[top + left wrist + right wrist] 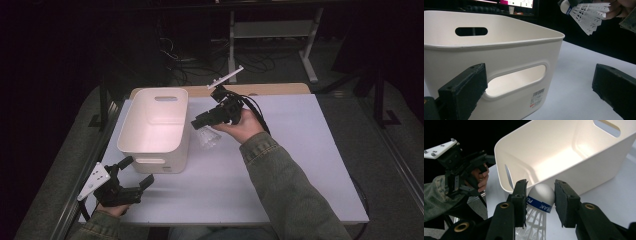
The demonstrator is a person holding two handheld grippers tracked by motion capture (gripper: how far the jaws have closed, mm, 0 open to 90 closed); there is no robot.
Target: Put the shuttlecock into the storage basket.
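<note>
Worktop point(280, 165) | my right tongs point(541, 202) clamp shuttlecock point(541, 195) | left tongs point(536, 92) gaping, idle | carry over bin point(155, 120) rim, release centred.

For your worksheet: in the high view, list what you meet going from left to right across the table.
left gripper → white bin → shuttlecock → right gripper, shut on the shuttlecock → the person's right hand
</note>
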